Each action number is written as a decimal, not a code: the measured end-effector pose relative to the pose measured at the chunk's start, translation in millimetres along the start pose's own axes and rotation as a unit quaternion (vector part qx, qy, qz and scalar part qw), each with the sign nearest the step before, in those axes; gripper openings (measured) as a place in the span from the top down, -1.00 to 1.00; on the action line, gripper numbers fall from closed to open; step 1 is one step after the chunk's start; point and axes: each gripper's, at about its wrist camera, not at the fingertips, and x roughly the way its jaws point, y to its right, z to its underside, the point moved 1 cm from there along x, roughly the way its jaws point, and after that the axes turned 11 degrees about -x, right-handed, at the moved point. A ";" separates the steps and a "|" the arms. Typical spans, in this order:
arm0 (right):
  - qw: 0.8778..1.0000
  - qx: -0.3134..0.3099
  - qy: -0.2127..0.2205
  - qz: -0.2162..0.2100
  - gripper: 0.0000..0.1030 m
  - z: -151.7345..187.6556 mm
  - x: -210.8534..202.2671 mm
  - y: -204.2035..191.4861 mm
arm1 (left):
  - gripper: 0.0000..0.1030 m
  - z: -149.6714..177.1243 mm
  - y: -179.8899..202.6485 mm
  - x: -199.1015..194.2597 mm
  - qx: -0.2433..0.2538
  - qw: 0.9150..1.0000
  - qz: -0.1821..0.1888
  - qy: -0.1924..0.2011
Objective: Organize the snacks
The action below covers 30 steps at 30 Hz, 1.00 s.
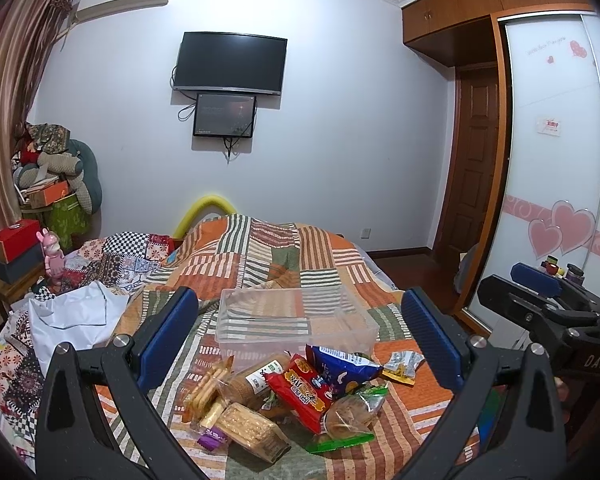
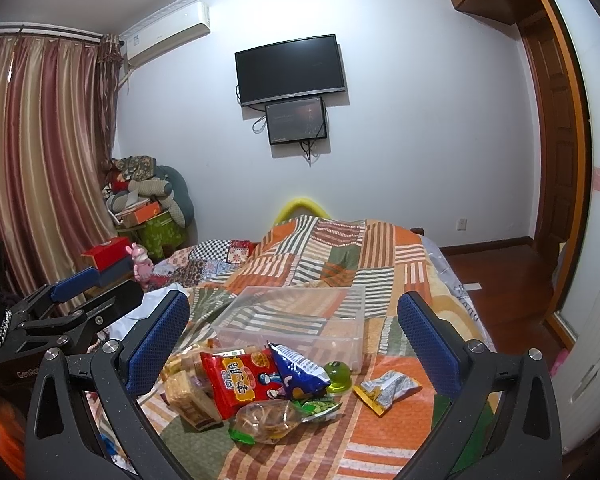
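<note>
Clear plastic bin (image 1: 296, 320) empty, snack pile (image 1: 284, 396) just before it, both grippers spread.

Snack pile (image 1: 284, 396) sits on bed quilt (image 1: 260, 256), just in front of a plastic bin (image 1: 296, 320) at 12 o'clock; pkts at the pile's far edge touch the bin's near wall. A small packet (image 1: 402, 366) lies apart from the pile at 3 o'clock, near the bin's front corner. Crackers (image 1: 206, 390) at the pile's 9 o'clock side, a wrapped pastry (image 1: 348, 412) at its 5 o'clock. Behind the bed, TV (image 1: 230, 62) on the far wall w/ a smaller screen (image 1: 225, 115) directly below it. Boxes & cushions (image 1: 56, 184) stacked at 10 o'clock in the corner; wardrobe (image 1: 556, 140) at 3 o'clock.
</note>
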 end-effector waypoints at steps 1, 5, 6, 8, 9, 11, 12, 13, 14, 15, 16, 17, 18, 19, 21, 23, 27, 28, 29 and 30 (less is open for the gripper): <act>1.000 0.001 -0.001 0.000 -1.00 0.4 0.7 0.0 | -1.00 0.2 -0.4 0.3 0.000 1.000 0.000 -0.001; 1.000 0.002 -0.006 0.001 -1.00 2.6 3.6 0.6 | -1.00 2.7 -3.1 2.9 -0.001 1.000 -0.003 -0.004; 1.000 0.003 -0.007 0.001 -1.00 3.6 4.8 2.2 | -1.00 3.4 -4.2 3.6 -0.001 1.000 -0.004 -0.005; 1.000 0.003 -0.011 0.003 -1.00 5.4 7.5 3.2 | -1.00 5.3 -7.9 6.1 -0.002 1.000 -0.007 -0.009; 1.000 0.004 -0.014 0.003 -1.00 6.6 9.0 4.2 | -1.00 6.6 -10.4 8.3 -0.001 1.000 -0.007 -0.013; 1.000 0.006 -0.020 0.002 -1.00 9.4 12.8 5.7 | -1.00 8.3 -15.4 12.2 0.000 1.000 -0.009 -0.020; 1.000 0.008 -0.024 0.002 -1.00 10.7 14.7 7.8 | -1.00 9.3 -18.4 14.1 0.000 1.000 -0.010 -0.024; 1.000 0.011 -0.029 0.001 -1.00 12.5 17.2 9.9 | -1.00 10.0 -20.7 16.0 0.000 1.000 -0.011 -0.028; 0.999 0.013 -0.033 0.002 -1.00 14.3 19.1 12.1 | -0.96 11.1 -23.8 18.5 0.002 0.999 -0.014 -0.032; 0.999 0.016 -0.037 0.001 -1.00 16.6 21.7 14.6 | -0.90 12.2 -27.4 21.3 0.004 0.999 -0.019 -0.037; 0.999 0.018 -0.043 0.000 -1.00 18.8 24.5 16.7 | -0.87 13.4 -31.5 24.7 0.005 0.999 -0.027 -0.042; 0.999 0.020 -0.050 -0.003 -1.00 21.2 27.8 18.5 | -0.80 14.9 -36.3 29.1 0.007 0.998 -0.038 -0.049; 0.998 0.023 -0.057 -0.007 -0.99 24.1 31.4 20.1 | -0.71 16.5 -41.1 33.5 0.009 0.997 -0.045 -0.058; 0.998 0.024 -0.064 -0.011 -0.96 26.7 34.6 21.1 | -0.67 18.3 -45.0 36.9 0.009 0.997 -0.048 -0.065; 0.996 0.023 -0.081 -0.017 -0.84 32.5 42.0 21.5 | -0.56 22.7 -55.3 44.5 0.006 0.995 -0.057 -0.083; 0.995 0.020 -0.096 -0.021 -0.77 38.2 49.8 21.3 | -0.50 27.2 -67.0 52.4 0.001 0.993 -0.064 -0.101; 0.992 0.020 -0.121 -0.032 -0.57 46.5 63.2 20.8 | -0.35 36.1 -84.9 67.7 -0.004 0.989 -0.070 -0.131; 0.991 0.020 -0.128 -0.037 -0.53 48.3 66.1 20.9 | -0.35 38.7 -89.4 71.8 -0.005 0.988 -0.073 -0.137; 0.990 0.022 -0.135 -0.041 -0.48 51.4 70.7 21.1 | -0.33 41.2 -93.0 75.0 -0.007 0.987 -0.075 -0.145; 0.989 0.024 -0.140 -0.044 -0.45 53.4 74.0 21.4 | -0.30 43.5 -96.8 79.0 -0.010 0.985 -0.076 -0.151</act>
